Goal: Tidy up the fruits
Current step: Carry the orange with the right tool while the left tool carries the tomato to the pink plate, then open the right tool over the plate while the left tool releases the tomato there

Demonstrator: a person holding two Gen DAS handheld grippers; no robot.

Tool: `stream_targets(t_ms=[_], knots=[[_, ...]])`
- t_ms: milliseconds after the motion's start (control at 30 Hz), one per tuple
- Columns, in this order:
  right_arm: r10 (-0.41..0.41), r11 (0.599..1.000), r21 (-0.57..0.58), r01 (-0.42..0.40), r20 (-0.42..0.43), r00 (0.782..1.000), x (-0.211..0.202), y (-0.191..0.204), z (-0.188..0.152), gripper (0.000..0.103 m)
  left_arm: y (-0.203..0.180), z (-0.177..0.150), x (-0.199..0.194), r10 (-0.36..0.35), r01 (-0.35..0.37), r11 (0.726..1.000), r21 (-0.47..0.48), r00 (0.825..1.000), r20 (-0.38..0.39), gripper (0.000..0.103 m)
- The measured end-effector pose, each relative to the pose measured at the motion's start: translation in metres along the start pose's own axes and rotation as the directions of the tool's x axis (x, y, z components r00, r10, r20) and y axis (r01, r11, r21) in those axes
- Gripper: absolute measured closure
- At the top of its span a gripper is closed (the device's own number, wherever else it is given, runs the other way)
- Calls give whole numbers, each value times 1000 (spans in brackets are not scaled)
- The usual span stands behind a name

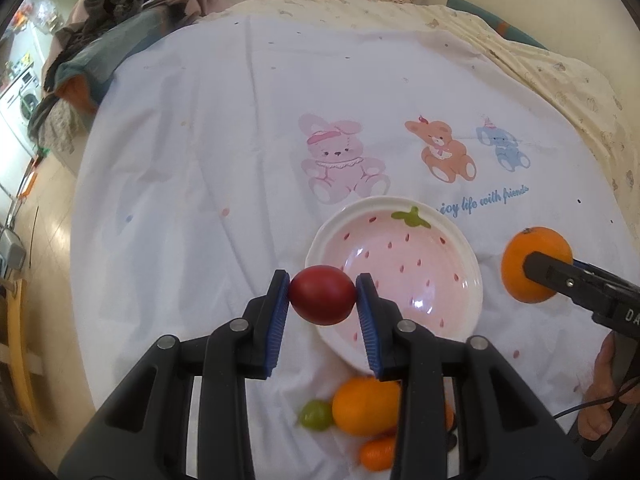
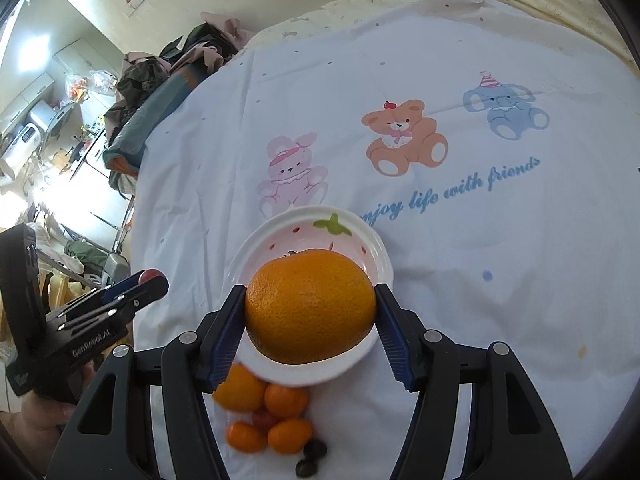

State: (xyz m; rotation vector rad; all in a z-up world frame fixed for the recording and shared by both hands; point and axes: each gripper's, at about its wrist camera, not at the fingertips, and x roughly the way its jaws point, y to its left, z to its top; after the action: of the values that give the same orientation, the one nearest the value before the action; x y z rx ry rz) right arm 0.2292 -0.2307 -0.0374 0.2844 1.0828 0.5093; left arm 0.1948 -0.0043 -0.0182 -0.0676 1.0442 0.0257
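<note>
My left gripper (image 1: 322, 295) clamps a red tomato (image 1: 322, 295) at frame centre, beside the strawberry plate (image 1: 332, 236). My right gripper (image 2: 310, 306) clamps an orange (image 2: 310, 306) over that plate.

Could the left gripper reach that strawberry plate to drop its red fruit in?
Probably yes: the left gripper holds the red fruit right beside the empty plate, with nothing between.

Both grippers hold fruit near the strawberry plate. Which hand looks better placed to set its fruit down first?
Probably the right: the right gripper holds the orange over the strawberry plate, while the left gripper holds the red fruit at the plate's rim.
</note>
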Motion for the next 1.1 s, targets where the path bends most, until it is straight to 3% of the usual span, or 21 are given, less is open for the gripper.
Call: stream_targets(t_ms=[100,200,467,567,800,1000,1067,1100], knots=[[4,1000,7,-4,-11,1000,15,-4,10,38,-2,8,17,-18,19,1000,10,1000,-4,73],[16,1000,24,-15,-29,999,33,-10,21,38,2,13,38,-84,83,996,-35,996,-34,73],[44,997,72,-35,-124,991,81,-26,28,38,-7,9,77,-106,106,994,-10,989,-102,73],[15,998,55,-8,-138,990,90,-26,29,38,-13,9,87,-84,88,996,25,990,-112,73],[-7,996,83,20,-165,986,101,-35,31,38,-16,13,107,-78,79,997,6,988,-132,73],[9,994,108,8,-162,987,99,-38,31,37,-19,14,107,-74,75,997,-3,988,-132,73],[13,993,115,6,-163,987,100,-39,31,36,-21,13,109,-67,68,998,5,988,-142,67],[12,993,115,7,-163,987,100,-39,31,36,-21,11,109,-66,67,998,1,988,-142,56]])
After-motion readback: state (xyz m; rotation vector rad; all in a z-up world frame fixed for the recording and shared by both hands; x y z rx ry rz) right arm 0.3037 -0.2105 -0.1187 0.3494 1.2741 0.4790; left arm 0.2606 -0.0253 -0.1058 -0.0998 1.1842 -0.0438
